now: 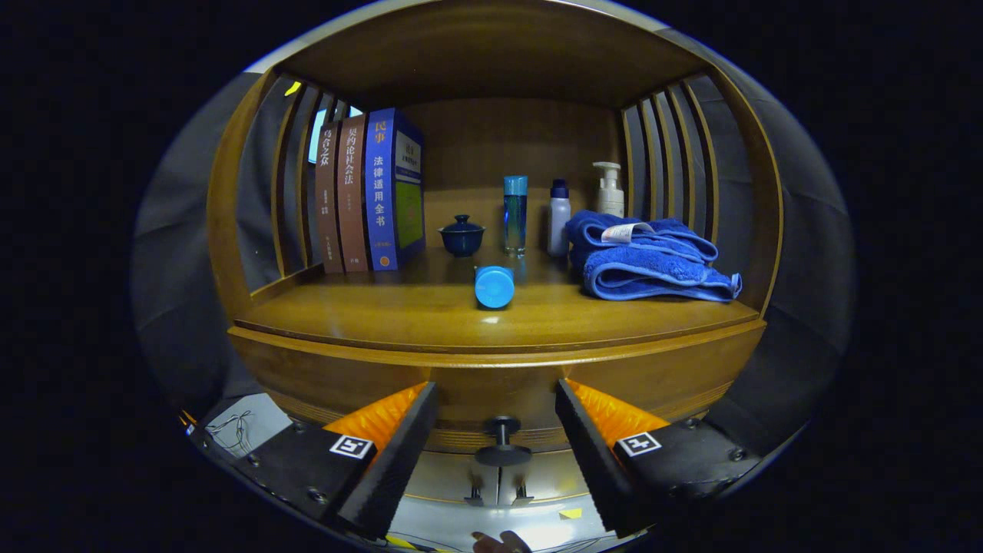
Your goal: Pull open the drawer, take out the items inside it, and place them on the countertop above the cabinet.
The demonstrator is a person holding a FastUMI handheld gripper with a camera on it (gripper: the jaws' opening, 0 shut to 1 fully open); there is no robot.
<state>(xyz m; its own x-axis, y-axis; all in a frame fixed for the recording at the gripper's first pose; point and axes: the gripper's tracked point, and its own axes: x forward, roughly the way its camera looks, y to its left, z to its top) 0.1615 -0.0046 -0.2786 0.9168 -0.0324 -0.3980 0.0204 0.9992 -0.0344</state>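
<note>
Drawer knob [501,442] stood between the fingers of the wide-open claw [495,453], stem pointing straight back at it, drawer [499,384] front closed below the tabletop [430,311]

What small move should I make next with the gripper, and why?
The gripper is open with the drawer knob between its fingers, and the drawer looks shut. A bottle lies on the countertop, so this fits either before a pull or after the drawer was emptied. If items remain inside, probably close on the knob.
</note>
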